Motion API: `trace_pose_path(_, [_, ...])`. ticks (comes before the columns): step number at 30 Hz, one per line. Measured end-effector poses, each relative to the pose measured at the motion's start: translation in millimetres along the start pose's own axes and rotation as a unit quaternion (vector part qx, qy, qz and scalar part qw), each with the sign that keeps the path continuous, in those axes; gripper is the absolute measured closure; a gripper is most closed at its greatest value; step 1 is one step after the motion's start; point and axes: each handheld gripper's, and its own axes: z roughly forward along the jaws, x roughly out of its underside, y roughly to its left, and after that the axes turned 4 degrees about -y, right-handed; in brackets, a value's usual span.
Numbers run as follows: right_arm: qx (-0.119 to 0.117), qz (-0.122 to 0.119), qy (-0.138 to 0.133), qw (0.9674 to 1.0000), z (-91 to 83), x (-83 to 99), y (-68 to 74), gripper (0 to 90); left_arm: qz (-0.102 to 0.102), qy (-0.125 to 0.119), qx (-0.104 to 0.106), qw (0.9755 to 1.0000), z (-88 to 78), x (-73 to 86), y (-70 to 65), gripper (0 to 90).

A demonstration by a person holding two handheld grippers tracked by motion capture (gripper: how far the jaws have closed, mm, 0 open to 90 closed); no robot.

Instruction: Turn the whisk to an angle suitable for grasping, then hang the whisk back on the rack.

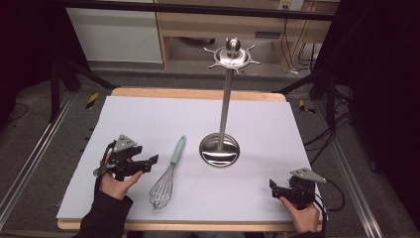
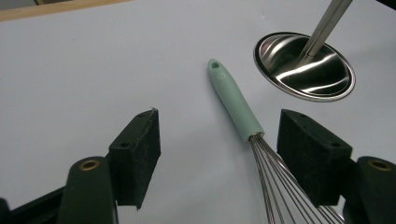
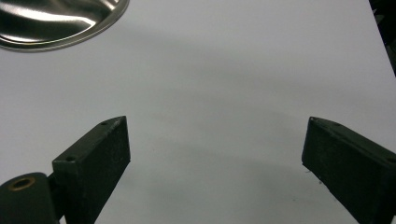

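Your left tongs (image 1: 152,159) sit wide apart and hold nothing, low over the table (image 1: 138,119) at its near left, with the whisk (image 1: 166,179) lying flat just to their right, its mint handle (image 2: 235,101) pointing away toward the shiny stand (image 1: 220,148). Your right tongs (image 1: 273,187) are also spread wide and hold nothing at the near right corner, well apart from the whisk, with the stand's round base (image 3: 56,21) ahead of them

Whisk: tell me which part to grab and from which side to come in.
Grip the whisk by its mint-green handle, probably with the left gripper, which sits open just left of it. The handle lies flat, straight and solid; the wire loops would flex. Come from above, one jaw on either side of the handle.
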Motion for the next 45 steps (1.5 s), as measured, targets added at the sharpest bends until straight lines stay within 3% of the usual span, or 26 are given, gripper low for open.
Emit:
trace_pose_path(15, [-0.002,-0.002,0.003,1.0,-0.4,-0.4,0.7,8.4,0.038,0.039,0.009,0.9985,13.0,-25.0,-22.0,29.7])
trace_pose_path(30, [-0.009,-0.006,0.011,0.9999,1.4,0.0,1.5,8.4,0.029,0.07,0.011,0.997,31.1,-33.5,-24.2,31.9])
trace_pose_path(45, [-0.015,-0.007,0.015,0.9997,3.1,0.7,0.5,8.4,0.028,0.114,0.012,0.993,52.6,-41.2,-25.3,33.6])
